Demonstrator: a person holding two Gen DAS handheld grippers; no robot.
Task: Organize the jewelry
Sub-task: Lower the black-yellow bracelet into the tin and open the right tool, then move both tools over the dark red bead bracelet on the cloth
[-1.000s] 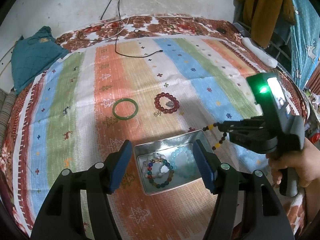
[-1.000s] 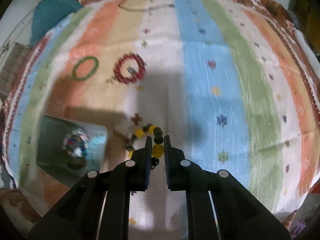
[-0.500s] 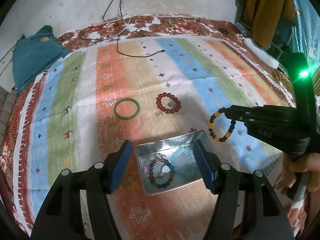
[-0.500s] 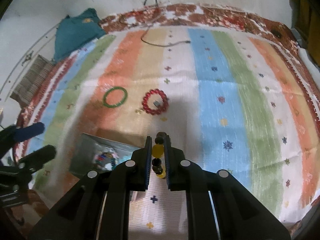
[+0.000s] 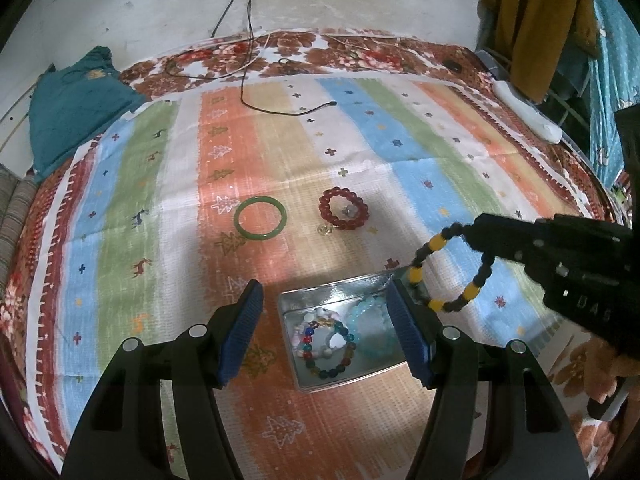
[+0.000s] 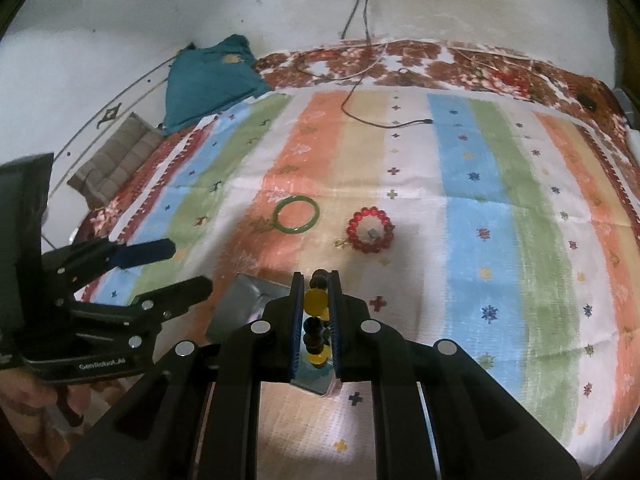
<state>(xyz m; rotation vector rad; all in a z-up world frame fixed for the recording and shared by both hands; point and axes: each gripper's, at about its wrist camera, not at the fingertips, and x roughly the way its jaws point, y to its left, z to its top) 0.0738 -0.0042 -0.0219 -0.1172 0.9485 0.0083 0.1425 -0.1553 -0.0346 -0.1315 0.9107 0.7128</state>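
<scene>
1. Right gripper (image 6: 316,312) is pinched tight on the black-and-yellow bead bracelet (image 5: 450,268); the loop dangles below its tips, clear of the blanket (image 5: 360,148).
2. Left gripper (image 5: 326,328) is spread and holds nothing. The metal tin (image 5: 316,296) sits between its fingers, apparently not gripped.
3. The tin is just below and left of the right tips; it already holds a multicolour bracelet (image 5: 326,344) and a pale blue one (image 5: 370,320).
4. Centre the hanging loop over the tin, lower until the beads rest inside, then release so nothing catches the rim.
5. Green bangle (image 5: 261,220) and red bead bracelet (image 5: 343,212) lie ahead of both tools, not yet stowed.
</scene>
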